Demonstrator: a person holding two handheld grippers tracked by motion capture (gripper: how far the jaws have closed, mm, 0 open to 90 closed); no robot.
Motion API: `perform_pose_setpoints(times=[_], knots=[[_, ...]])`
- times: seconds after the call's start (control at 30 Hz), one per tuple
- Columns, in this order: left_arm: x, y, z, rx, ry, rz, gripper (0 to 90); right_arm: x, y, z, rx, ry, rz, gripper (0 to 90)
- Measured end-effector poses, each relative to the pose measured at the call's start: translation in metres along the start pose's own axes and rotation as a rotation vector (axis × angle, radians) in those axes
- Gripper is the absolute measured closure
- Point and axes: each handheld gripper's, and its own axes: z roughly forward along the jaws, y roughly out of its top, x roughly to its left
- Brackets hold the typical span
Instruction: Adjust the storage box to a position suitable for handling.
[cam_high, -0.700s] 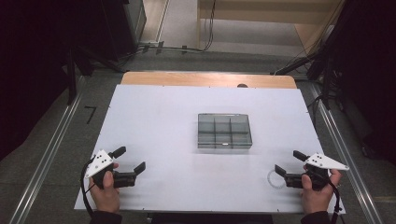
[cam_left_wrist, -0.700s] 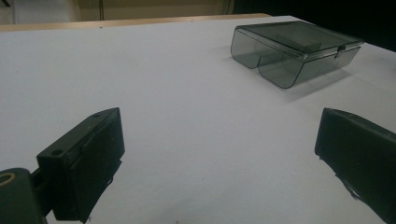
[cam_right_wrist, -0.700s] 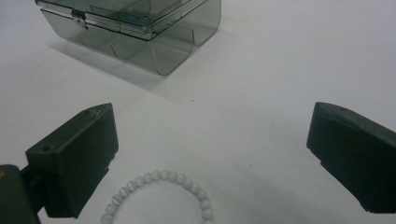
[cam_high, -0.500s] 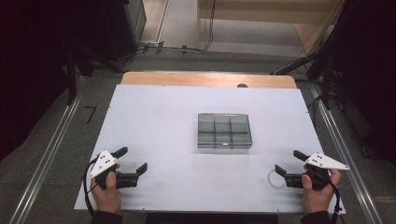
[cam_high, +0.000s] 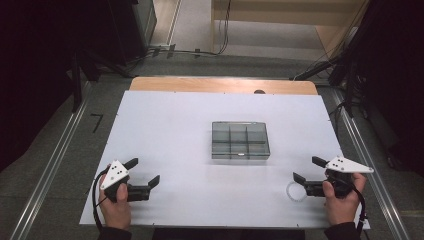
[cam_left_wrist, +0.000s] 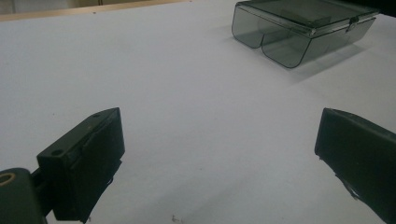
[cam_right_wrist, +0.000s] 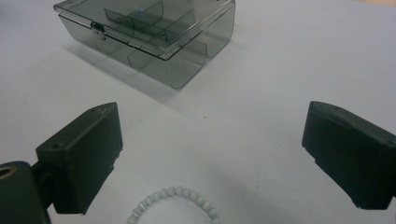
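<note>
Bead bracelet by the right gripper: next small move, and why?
Probably lower the right gripper and shut it on the bead bracelet. Its jaws stand open with the bracelet flat on the white table just ahead of them, nothing held. The compartment box has its lid shut, so it may need opening first; the left gripper is open and free for that.

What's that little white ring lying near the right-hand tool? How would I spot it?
Start at the white table and go to its near right corner, where the right gripper sits. Just ahead of its open jaws lies a bead bracelet: a loop of pale round beads, unlike the smoky plastic box.
</note>
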Motion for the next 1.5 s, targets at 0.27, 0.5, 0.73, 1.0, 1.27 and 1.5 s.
perform_pose_setpoints(times=[0.27,0.5,0.73,1.0,1.27,1.5], knots=[[0.000,0.000,0.000,0.004,-0.014,0.001,1.5,-0.008,0.026,0.013,0.065,0.074,0.008,3.8],[0.003,0.000,0.001,0.004,-0.019,-0.020,1.5,-0.009,0.055,0.021,0.080,0.098,-0.009,4.3],[0.003,0.000,0.001,0.005,-0.024,-0.015,1.5,-0.011,0.083,0.027,0.107,0.119,-0.027,4.5],[0.004,0.000,0.003,-0.006,-0.027,-0.016,1.5,-0.011,0.108,0.054,0.180,0.157,-0.047,6.4],[0.005,0.000,0.001,-0.020,-0.030,-0.015,1.6,-0.005,0.126,0.073,0.216,0.176,-0.083,6.6],[0.005,0.000,0.002,-0.022,-0.030,-0.009,1.5,-0.004,0.140,0.100,0.273,0.190,-0.082,17.2]])
